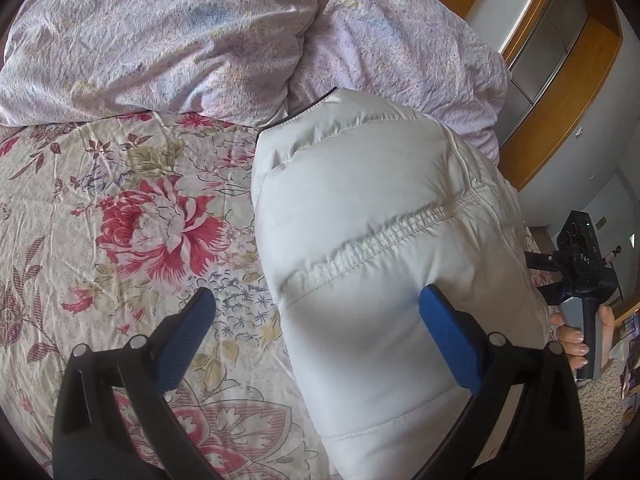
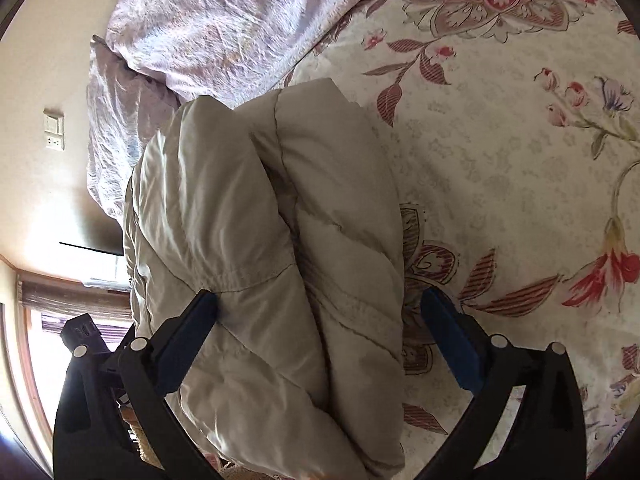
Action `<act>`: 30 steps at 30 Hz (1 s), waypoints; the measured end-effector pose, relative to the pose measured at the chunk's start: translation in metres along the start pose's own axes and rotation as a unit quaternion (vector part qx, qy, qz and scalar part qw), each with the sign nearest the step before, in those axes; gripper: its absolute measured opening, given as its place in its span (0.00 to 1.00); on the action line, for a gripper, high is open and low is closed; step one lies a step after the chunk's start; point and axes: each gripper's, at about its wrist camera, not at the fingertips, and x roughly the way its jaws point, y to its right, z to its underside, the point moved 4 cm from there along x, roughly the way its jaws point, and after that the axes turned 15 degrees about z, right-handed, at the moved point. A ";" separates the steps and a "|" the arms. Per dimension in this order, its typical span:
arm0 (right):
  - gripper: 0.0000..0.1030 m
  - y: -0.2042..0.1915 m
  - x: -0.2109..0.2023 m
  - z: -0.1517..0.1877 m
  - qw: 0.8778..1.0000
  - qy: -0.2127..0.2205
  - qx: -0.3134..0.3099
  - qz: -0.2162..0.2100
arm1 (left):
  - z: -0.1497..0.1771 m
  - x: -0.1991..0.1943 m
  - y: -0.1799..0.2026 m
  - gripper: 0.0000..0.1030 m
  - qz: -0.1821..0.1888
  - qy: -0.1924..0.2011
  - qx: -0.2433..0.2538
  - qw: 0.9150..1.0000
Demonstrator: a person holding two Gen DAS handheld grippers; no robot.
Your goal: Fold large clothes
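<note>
White quilted puffer jacket (image 1: 372, 240), folded into a thick bundle, lies on the bed near its edge, on a cream bedsheet printed with red flowers (image 1: 132, 220). Long axis runs away from both cameras toward a crumpled lilac floral duvet (image 1: 168, 40) at the far end; a dark-trimmed edge of the jacket touches that duvet.

Left gripper (image 1: 316, 332): blue-padded fingers (image 1: 188, 340) spread wide. One pad rests against the jacket's near end, the other over bare sheet. Nothing pinched.

Right gripper (image 2: 320, 328): fingers spread, straddling the near end of the jacket (image 2: 260, 240), pads at either flank. Cannot tell whether they press the fabric.

Left wrist view only: orange wooden frame (image 1: 560, 92) beyond the bed, and the person's hand (image 1: 580, 340) on the other gripper's handle. Right wrist view only: the bundle's two stacked layers with a dark crease between, a wall switch plate (image 2: 54, 132), a window (image 2: 36, 340).
</note>
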 end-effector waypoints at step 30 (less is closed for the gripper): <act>0.99 -0.032 0.032 -0.002 0.996 -0.035 -0.064 -0.058 | 0.001 0.047 -0.016 0.98 0.161 -0.038 -0.097 0.982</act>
